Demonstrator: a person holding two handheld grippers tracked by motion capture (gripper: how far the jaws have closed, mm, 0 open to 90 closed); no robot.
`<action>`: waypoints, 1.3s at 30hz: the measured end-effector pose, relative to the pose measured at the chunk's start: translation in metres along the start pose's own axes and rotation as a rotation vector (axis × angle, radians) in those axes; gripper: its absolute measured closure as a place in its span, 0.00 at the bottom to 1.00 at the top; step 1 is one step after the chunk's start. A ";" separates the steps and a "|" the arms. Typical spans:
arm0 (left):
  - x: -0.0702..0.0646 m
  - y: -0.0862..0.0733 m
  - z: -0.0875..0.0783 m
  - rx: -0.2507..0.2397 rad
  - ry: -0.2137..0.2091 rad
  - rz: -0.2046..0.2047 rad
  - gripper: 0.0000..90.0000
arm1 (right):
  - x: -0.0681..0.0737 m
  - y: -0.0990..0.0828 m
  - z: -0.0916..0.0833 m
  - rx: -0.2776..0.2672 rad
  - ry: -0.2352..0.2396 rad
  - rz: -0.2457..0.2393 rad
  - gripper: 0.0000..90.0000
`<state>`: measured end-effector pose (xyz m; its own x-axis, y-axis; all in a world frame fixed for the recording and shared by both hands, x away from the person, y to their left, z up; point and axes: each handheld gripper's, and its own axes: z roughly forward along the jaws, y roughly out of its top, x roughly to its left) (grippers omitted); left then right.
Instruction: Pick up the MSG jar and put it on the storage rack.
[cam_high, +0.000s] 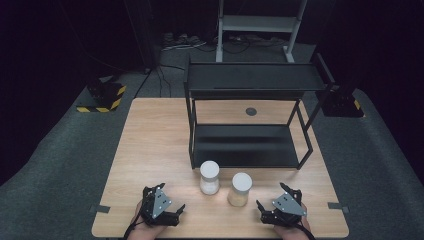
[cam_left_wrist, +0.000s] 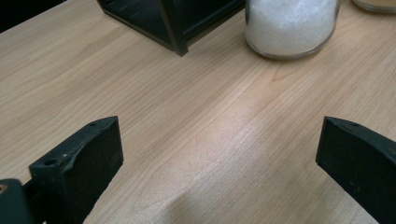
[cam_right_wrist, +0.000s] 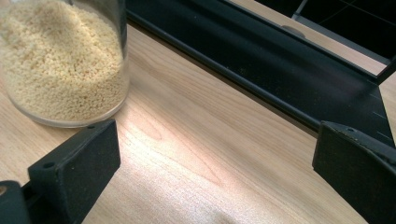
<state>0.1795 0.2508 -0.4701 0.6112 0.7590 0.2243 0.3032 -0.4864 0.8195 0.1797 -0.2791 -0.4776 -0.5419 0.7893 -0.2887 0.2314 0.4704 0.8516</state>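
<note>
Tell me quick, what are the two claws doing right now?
Left claw: open, holding nothing, just bare table between its jaws.
Right claw: open, holding nothing, with the jar of yellow grains just ahead.

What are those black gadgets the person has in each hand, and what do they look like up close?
Each is a hand-held gripper, left and right. Both are matte black with angular frames and a grey three-cornered plate on top dotted with small holes. A dark cable trails back from each toward the person. In the gripper views, each jaw ends in a thick, blocky black pad with a small screw hole. No sleeves can be made out.
</note>
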 end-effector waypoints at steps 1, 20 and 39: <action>0.000 0.000 0.000 0.001 0.000 0.000 0.01 | 0.000 0.000 0.000 0.002 0.001 -0.001 0.00; 0.002 -0.002 -0.003 -0.005 -0.018 -0.006 0.01 | -0.001 0.001 0.000 0.005 0.006 -0.005 0.00; 0.009 -0.008 -0.006 -0.035 -0.030 -0.051 0.01 | 0.000 0.002 0.001 0.013 0.011 -0.015 0.00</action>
<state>0.1782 0.2639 -0.4721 0.6176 0.7687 0.1661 0.3089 -0.4313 0.8476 0.1813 -0.2777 -0.4760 -0.5545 0.7776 -0.2965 0.2334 0.4873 0.8415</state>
